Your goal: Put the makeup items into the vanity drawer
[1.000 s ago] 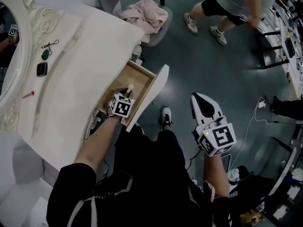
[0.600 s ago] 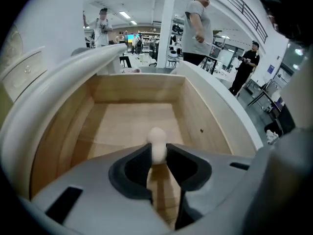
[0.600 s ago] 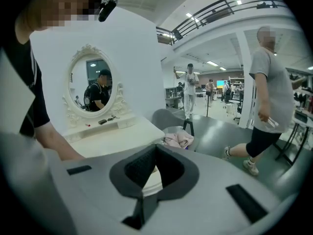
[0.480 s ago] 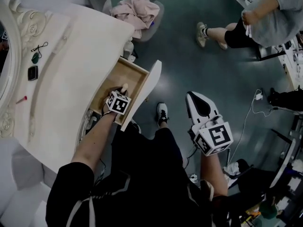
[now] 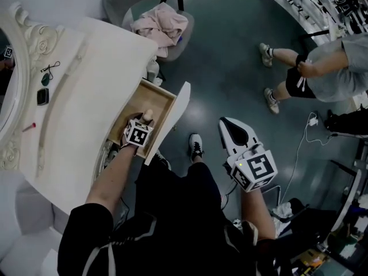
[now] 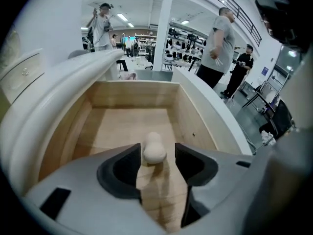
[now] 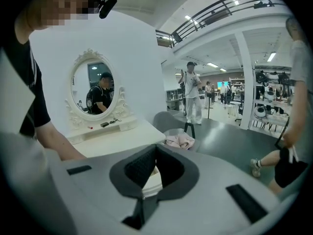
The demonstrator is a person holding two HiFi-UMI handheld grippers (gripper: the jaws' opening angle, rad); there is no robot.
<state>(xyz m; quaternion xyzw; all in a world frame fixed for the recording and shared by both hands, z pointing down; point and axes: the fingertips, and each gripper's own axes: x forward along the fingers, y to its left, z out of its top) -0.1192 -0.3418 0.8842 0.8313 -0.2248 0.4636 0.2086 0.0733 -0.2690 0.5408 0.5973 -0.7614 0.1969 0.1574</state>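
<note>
Head view, vanity (image 5: 86,96): The white table stood at the left, its wooden drawer (image 5: 156,94) pulled open toward the person.
Head view, left gripper (image 5: 144,121): It pointed steeply down into the drawer, at the end nearest the person.
Head view, makeup sponge (image 5: 148,115): The cream piece lay on the drawer floor, just past the gripper's marker cube.
Head view, right gripper (image 5: 229,126): It was held well apart from the vanity, over the dark floor beside the person's shoe (image 5: 195,145).
Head view, shelf: A black compact (image 5: 42,96) and a red stick (image 5: 30,127) lay below the mirror frame.
Head view, chair (image 5: 118,2): It stood beyond the vanity, a pink cloth (image 5: 161,23) heaped on it.
Left gripper view, left gripper (image 6: 158,156): The tool was released, its jaws apart and just opened wider. The makeup sponge (image 6: 153,150) sat between them on the drawer boards, with a gap clear at the right pad.
Left gripper view, drawer (image 6: 132,94): Its pale wooden walls ringed the sponge.
Right gripper view, right gripper (image 7: 155,150): The tool was clenched, pads meeting at the tips with nothing between them.
Right gripper view, mirror (image 7: 93,89): The oval glass rose above the vanity top at the left.
</note>
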